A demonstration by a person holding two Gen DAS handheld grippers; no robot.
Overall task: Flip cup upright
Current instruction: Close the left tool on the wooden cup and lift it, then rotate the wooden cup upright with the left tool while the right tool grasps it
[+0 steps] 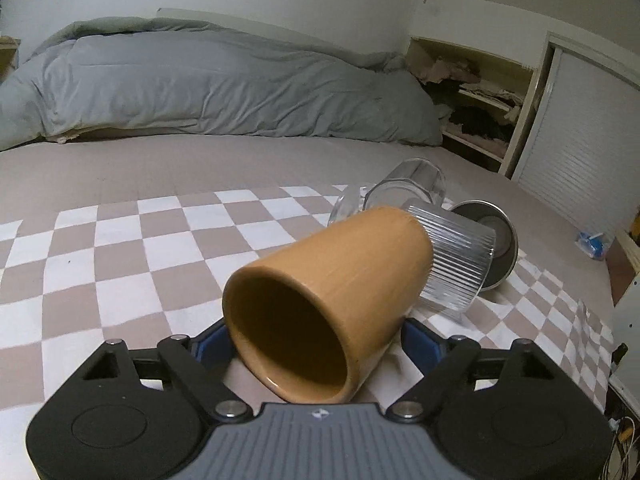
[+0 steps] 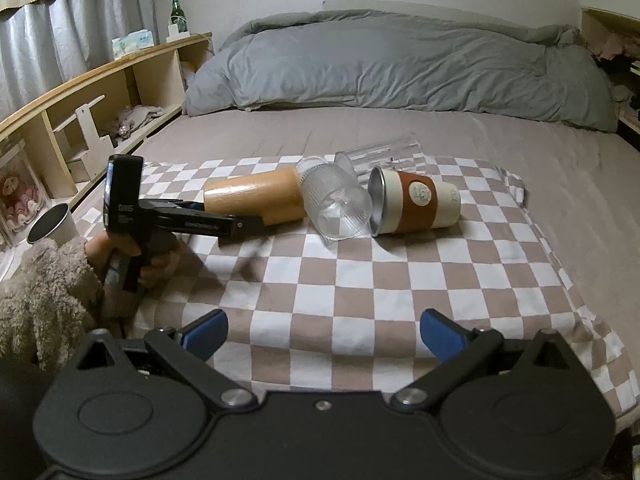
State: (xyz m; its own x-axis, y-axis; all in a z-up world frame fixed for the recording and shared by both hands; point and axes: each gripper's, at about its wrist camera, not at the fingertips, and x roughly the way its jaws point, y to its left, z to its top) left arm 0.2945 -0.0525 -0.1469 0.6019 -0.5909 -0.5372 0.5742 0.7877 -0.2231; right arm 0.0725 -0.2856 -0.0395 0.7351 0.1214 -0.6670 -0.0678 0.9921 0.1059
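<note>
A bed [image 2: 400, 132] with a taupe sheet carries a brown-and-white checkered cloth [image 2: 360, 280] and, toward the wall, a heaped grey duvet [image 2: 400, 64]. On the cloth lie a wooden cup [image 2: 256, 196], a ribbed clear glass [image 2: 336, 204], another clear glass [image 2: 384, 156] and a sleeved metal-rimmed cup [image 2: 416, 200], all on their sides.

Tan cup [image 1: 320, 288], brown-and-white checked cloth [image 1: 120, 264], grey duvet [image 1: 200, 88].

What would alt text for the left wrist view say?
The left gripper closes around a tan wooden cup lying on its side, mouth toward the camera, on a checkered cloth. Behind it lies a ribbed clear glass.
</note>
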